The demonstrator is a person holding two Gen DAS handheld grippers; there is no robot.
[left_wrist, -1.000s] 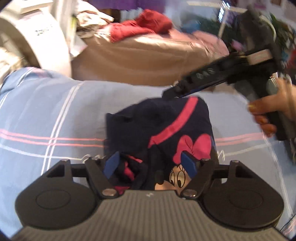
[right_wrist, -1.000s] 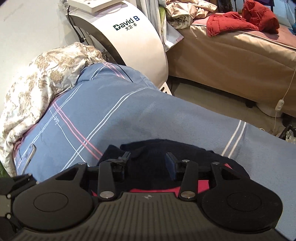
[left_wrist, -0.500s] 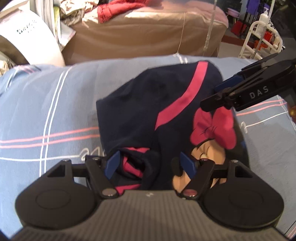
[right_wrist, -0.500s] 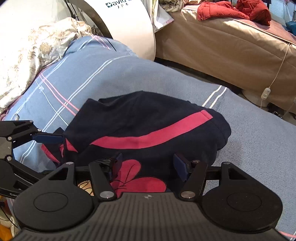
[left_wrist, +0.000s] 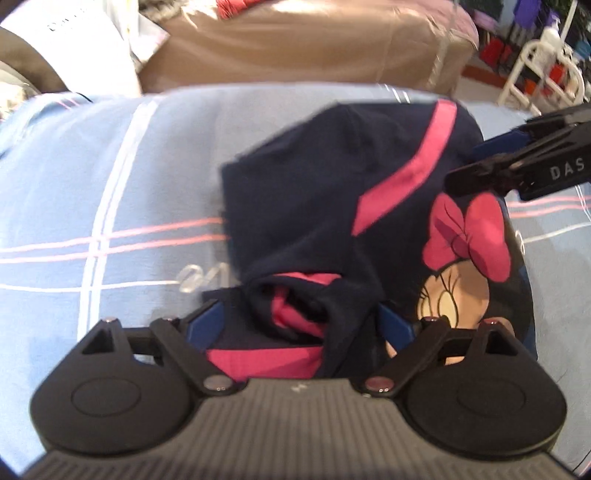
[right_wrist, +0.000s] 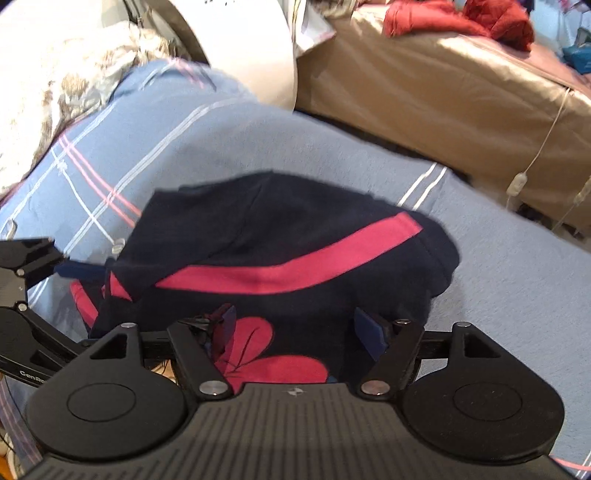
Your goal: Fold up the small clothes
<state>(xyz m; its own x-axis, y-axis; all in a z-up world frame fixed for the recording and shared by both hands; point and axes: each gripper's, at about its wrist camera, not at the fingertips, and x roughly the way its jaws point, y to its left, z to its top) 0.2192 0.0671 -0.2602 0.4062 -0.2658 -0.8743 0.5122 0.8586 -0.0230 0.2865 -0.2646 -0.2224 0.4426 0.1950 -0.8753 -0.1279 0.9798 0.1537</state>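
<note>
A small navy garment (left_wrist: 314, 206) with a pink stripe and a cartoon mouse print lies folded on the blue plaid bedcover (left_wrist: 110, 177). My left gripper (left_wrist: 301, 321) hovers low over its near bunched edge. Its jaws are opening, and the bunched fold sits loose between the blue pads (left_wrist: 207, 321). The right wrist view shows the garment (right_wrist: 295, 236) spread under my right gripper (right_wrist: 295, 328), whose jaws stand wide open over the pink bow print without pinching it. The right gripper (left_wrist: 517, 166) reaches in from the right in the left wrist view, and the left gripper (right_wrist: 37, 266) sits at the garment's left edge.
Beyond the bedcover (right_wrist: 498, 295) stands a brown-covered bed (right_wrist: 443, 92) with red clothes (right_wrist: 461, 22) on it. A white curved machine (right_wrist: 258, 55) and a floral quilt (right_wrist: 55, 92) are at the left. A cord with a switch (right_wrist: 517, 184) hangs by the brown bed.
Both grippers have come down close over the garment, which now lies folded on the bedcover. The right jaws let go of the cloth edge and spread, and the left jaws have widened.
</note>
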